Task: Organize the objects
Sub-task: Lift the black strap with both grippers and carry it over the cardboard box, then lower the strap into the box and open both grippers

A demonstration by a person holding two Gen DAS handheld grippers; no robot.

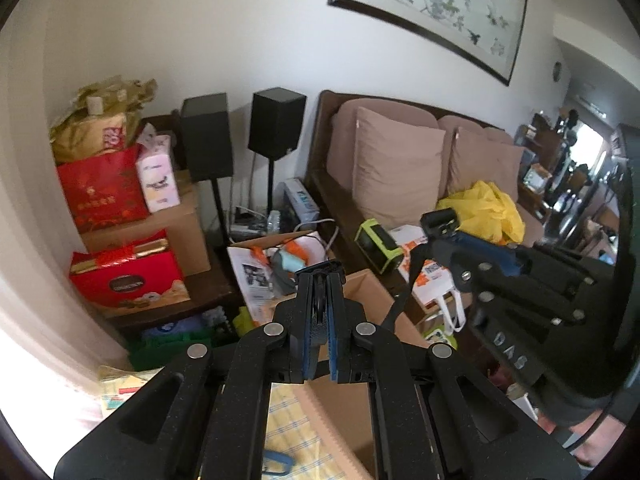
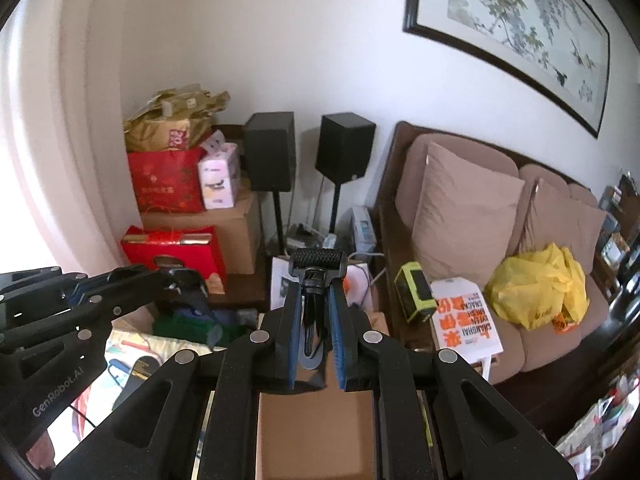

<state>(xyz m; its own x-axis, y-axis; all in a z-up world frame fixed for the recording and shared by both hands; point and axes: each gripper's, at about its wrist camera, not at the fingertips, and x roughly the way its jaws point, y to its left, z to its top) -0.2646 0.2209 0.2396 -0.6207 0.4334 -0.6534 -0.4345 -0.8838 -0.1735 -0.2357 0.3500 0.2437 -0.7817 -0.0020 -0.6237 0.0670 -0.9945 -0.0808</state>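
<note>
Black gadget with ribbed head (image 2: 318,258) standing clamped in right tool (image 2: 316,308), long axis running along fingers, head away from camera. Left tool (image 1: 320,280) gripping thin black item, identity unclear. Both hanging over open cardboard box (image 1: 360,292) just below; right tool sitting nearer sofa (image 2: 472,184). Box floor mostly hidden.

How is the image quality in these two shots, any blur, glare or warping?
Left wrist view: strong fisheye bending of the painting, black corner vignette, blown-out glare at lower left, mostly sharp. Right wrist view: same bending and vignette, washed-out white at the left edge, slightly softer on the sofa.
</note>
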